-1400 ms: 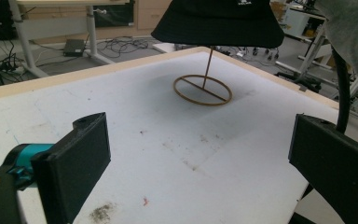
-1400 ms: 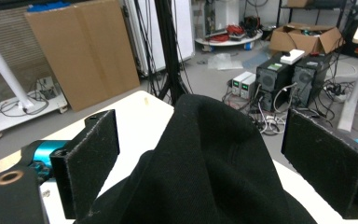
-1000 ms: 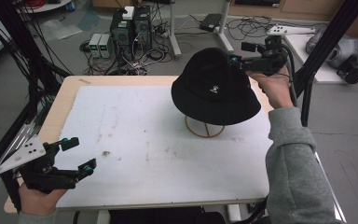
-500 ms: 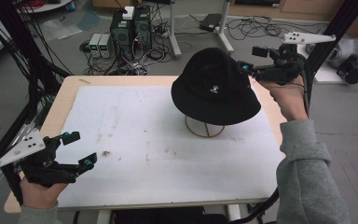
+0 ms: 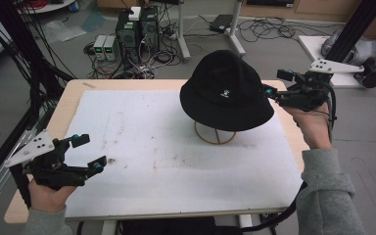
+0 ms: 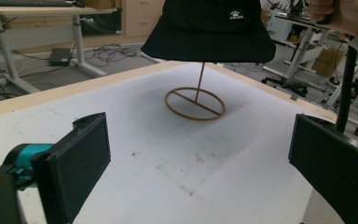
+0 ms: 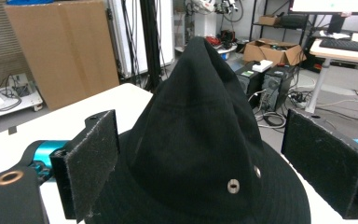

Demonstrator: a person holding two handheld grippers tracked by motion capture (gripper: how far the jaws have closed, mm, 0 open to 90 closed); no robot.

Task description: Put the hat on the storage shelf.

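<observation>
- Since 1 s earlier, right gripper (image 5: 274, 83) had drawn back off the black hat (image 5: 223, 91), jaws wide.
- Left gripper (image 5: 89, 152) hovered wide, near corner.
- Hat sat on wire stand (image 5: 214, 135); a brim nudge could topple it.

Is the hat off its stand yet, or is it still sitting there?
Still sitting there. The black hat rests on its wire stand, so nothing looks done yet. The right gripper is open beside the brim, not gripping. The left gripper is open at the near table corner. Grabbing and lifting remain.
</observation>
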